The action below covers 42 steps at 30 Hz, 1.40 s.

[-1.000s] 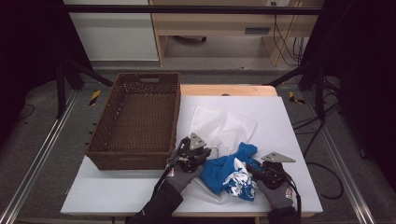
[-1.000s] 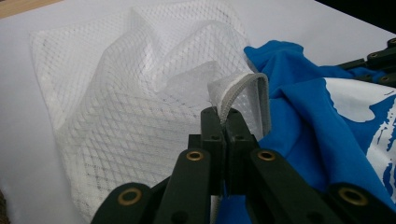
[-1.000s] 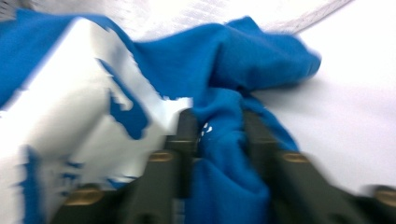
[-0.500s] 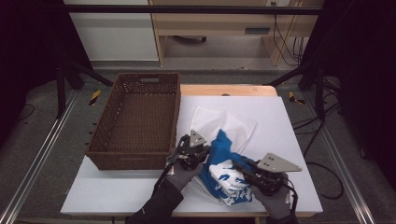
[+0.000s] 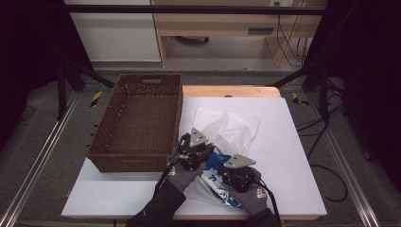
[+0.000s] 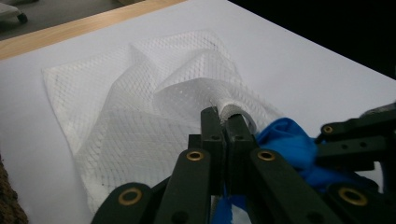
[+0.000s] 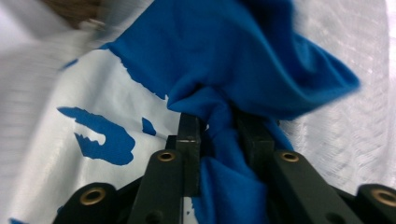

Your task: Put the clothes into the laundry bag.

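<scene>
A white mesh bag (image 5: 228, 125) (image 6: 140, 107) lies on the white table (image 5: 288, 142). My left gripper (image 5: 204, 150) (image 6: 226, 123) is shut on the bag's rolled edge and holds it lifted. A blue cloth with a white and blue printed patch (image 5: 216, 163) (image 7: 243, 56) sits bunched at that edge. My right gripper (image 5: 226, 168) (image 7: 217, 126) is shut on a fold of the blue cloth. Its jaws have just eased open a little, with the cloth still pinched between them. From the left gripper view, the blue cloth (image 6: 285, 142) and the right gripper (image 6: 355, 140) sit just right of the bag's edge.
A brown wicker basket (image 5: 142, 118) stands empty at the table's left, close beside my left gripper. Mesh (image 7: 345, 126) spreads under and right of the cloth. A wooden strip (image 5: 231, 91) runs along the table's far edge. Dark floor and cables surround the table.
My right gripper has carried the blue cloth leftward, up against the left gripper and the bag's held edge. The left gripper has stayed in place.
</scene>
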### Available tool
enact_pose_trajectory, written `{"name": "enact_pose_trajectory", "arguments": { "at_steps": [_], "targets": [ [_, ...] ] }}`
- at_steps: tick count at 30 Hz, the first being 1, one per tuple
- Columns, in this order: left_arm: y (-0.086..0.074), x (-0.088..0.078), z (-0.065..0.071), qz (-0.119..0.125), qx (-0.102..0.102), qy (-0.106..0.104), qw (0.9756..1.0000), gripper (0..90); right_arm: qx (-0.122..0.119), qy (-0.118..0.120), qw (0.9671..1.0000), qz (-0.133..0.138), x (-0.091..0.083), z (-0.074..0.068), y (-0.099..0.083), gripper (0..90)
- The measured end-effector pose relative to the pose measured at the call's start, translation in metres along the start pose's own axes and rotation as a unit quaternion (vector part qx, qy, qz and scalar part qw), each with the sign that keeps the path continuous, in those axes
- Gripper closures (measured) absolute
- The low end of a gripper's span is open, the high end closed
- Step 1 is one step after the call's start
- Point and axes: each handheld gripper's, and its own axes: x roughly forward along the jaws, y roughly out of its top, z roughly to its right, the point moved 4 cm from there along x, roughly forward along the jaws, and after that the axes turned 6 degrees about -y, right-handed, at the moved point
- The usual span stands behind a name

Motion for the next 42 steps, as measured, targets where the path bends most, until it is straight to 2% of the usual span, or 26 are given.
{"name": "enact_pose_trajectory", "arguments": {
  "at_steps": [1,3,6,8,11,13,14,17,19,20,22,26,29,31,33,34,37,38,39,42],
  "targets": [
    [-0.001,0.001,0.000,0.000,-0.001,-0.001,1.0000,88.6,0.000,-0.008,1.0000,-0.001,0.003,0.002,-0.001,71.9],
    [-0.004,0.003,0.000,-0.002,-0.004,-0.003,1.0000,88.6,0.014,-0.008,0.9999,-0.001,0.006,0.004,-0.003,69.6],
    [-0.007,0.004,-0.002,-0.005,-0.003,-0.001,1.0000,88.5,0.034,0.016,0.9993,0.007,0.000,0.009,-0.002,61.8],
    [-0.008,0.004,-0.003,-0.006,-0.002,0.001,1.0000,88.5,0.051,0.029,0.9979,0.027,-0.011,0.015,-0.001,55.3],
    [-0.009,0.004,-0.005,-0.006,-0.005,0.001,1.0000,88.5,0.060,0.035,0.9954,0.066,-0.032,0.021,0.003,49.6],
    [-0.010,0.005,-0.005,-0.007,-0.006,0.002,1.0000,88.5,0.069,0.054,0.9922,0.088,-0.043,0.019,0.006,46.1],
    [-0.010,0.005,-0.005,-0.008,-0.005,0.002,1.0000,88.5,0.066,0.060,0.9917,0.093,-0.046,0.016,0.007,44.3],
    [-0.009,0.005,-0.004,-0.006,-0.006,0.002,1.0000,88.5,0.050,0.077,0.9932,0.072,-0.036,0.003,0.005,40.3],
    [-0.009,0.005,-0.003,-0.007,-0.004,0.002,1.0000,88.5,0.038,0.070,0.9959,0.043,-0.021,-0.004,-0.002,44.7],
    [-0.009,0.005,-0.003,-0.008,-0.004,0.002,1.0000,88.5,0.029,0.060,0.9973,0.031,-0.015,-0.006,-0.005,52.8],
    [-0.009,0.006,-0.002,-0.007,-0.004,0.000,1.0000,88.5,0.012,0.022,0.9995,0.018,-0.006,-0.006,-0.008,66.0],
    [-0.009,0.005,0.001,-0.006,0.001,-0.003,1.0000,88.5,0.034,0.001,0.9994,0.012,-0.005,0.001,-0.005,81.2],
    [-0.008,0.002,0.005,-0.004,0.004,-0.006,1.0000,88.5,0.045,-0.005,0.9981,0.041,-0.014,0.006,0.005,82.2],
    [-0.006,0.001,0.005,0.001,0.004,-0.006,1.0000,88.5,0.034,0.018,0.9975,0.058,-0.020,0.002,0.013,82.0],
    [-0.005,0.001,0.006,0.005,0.003,-0.007,1.0000,88.5,0.020,0.028,0.9983,0.048,-0.016,-0.006,0.016,81.6],
    [-0.004,0.000,0.008,0.007,0.003,-0.009,0.9999,88.5,0.016,0.026,0.9987,0.042,-0.012,-0.008,0.016,81.4],
    [-0.005,0.000,0.012,0.008,0.006,-0.013,0.9999,88.5,0.012,0.004,0.9998,0.017,0.010,-0.007,0.011,79.4],
    [-0.006,0.000,0.012,0.006,0.008,-0.014,0.9998,88.6,0.016,-0.005,0.9997,0.016,0.013,-0.005,0.010,78.1],
    [-0.007,0.001,0.013,0.006,0.008,-0.015,0.9998,88.5,0.020,-0.004,0.9997,0.013,0.015,-0.003,0.010,76.9],
    [-0.011,0.002,0.011,0.004,0.005,-0.017,0.9998,88.5,0.038,0.015,0.9989,0.024,0.008,0.003,0.013,70.8]
  ]
}}
